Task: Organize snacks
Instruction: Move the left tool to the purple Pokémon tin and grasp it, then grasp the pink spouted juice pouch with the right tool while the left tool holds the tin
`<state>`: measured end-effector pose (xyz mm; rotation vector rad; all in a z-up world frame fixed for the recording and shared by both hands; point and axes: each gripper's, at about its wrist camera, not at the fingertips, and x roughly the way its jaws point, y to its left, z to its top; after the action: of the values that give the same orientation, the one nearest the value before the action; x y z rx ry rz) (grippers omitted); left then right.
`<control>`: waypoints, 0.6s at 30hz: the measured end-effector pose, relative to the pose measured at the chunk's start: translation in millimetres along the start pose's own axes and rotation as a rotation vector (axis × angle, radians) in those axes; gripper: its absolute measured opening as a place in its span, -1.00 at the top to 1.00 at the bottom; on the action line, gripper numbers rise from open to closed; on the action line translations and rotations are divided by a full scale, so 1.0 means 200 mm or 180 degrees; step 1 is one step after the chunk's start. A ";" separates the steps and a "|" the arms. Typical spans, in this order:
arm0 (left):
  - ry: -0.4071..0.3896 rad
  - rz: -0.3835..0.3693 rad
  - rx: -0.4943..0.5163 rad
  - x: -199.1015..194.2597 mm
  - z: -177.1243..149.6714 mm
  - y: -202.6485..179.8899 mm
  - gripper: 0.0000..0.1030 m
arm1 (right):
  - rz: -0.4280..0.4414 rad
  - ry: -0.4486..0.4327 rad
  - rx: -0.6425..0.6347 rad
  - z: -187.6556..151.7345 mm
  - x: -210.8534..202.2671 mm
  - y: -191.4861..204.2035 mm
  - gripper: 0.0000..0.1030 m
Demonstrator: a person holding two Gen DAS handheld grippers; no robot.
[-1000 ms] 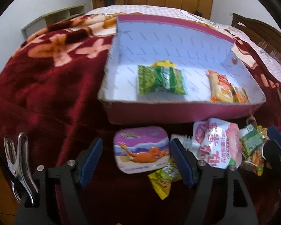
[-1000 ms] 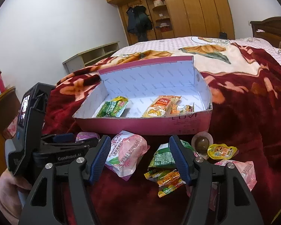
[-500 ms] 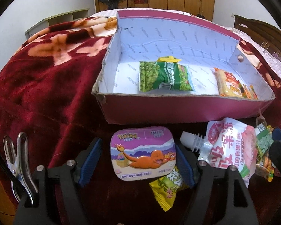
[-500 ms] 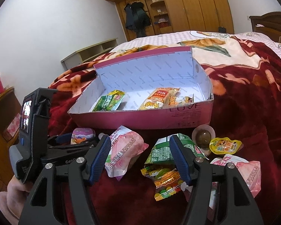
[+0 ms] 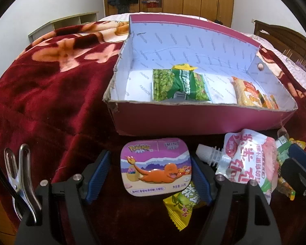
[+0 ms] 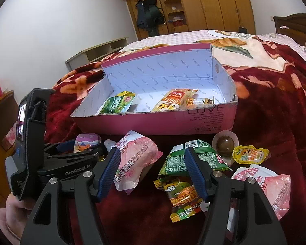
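Observation:
A pink cardboard box [image 5: 193,122] [image 6: 153,122] lies on the red blanket and holds a green snack pack [image 5: 177,85] and an orange pack [image 5: 251,94]. My left gripper [image 5: 151,173] is open with its fingers on both sides of a purple Pokemon mint tin [image 5: 156,165] [image 6: 86,141] in front of the box; the right finger looks close to the tin's edge. A yellow candy [image 5: 181,206] lies under it. My right gripper [image 6: 153,173] is open above a pink spouted pouch [image 6: 135,159] [image 5: 248,163] and a green pack [image 6: 191,159].
In the right wrist view, a gummy bag [image 6: 183,200], a round brown jelly cup [image 6: 225,145], a yellow jelly cup [image 6: 250,156] and another pink pouch [image 6: 263,183] lie on the blanket to the right. A metal clip [image 5: 20,181] hangs at my left gripper's side.
My left gripper has moved forward and lower, so the purple tin now sits between its fingers. The right gripper has come a little closer to the snacks.

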<state>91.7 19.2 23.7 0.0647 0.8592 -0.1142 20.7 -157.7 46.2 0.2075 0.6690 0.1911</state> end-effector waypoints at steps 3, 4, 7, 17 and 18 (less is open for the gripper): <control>-0.0049 -0.0012 -0.0004 -0.01 -0.01 0.01 -0.36 | -0.0003 0.0002 -0.0001 0.00 0.00 0.00 -0.29; -0.0065 -0.0009 -0.0008 -0.02 -0.01 0.01 -0.27 | -0.0007 0.0005 -0.0004 0.00 0.00 0.00 -0.29; -0.0099 -0.0036 -0.0055 -0.03 -0.01 0.03 -0.27 | -0.0013 0.0018 -0.0010 0.00 0.01 0.01 -0.29; -0.0189 -0.0148 -0.0380 -0.08 -0.03 0.16 -0.27 | 0.0066 0.0017 -0.0167 -0.02 0.03 0.07 -0.31; -0.0188 -0.0158 -0.0399 -0.08 -0.03 0.17 -0.27 | 0.0099 0.0029 -0.0200 -0.02 0.04 0.08 -0.44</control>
<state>81.2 54.5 31.3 -0.0770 0.8074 -0.1080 21.9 -139.4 42.4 0.1567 0.6682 0.2426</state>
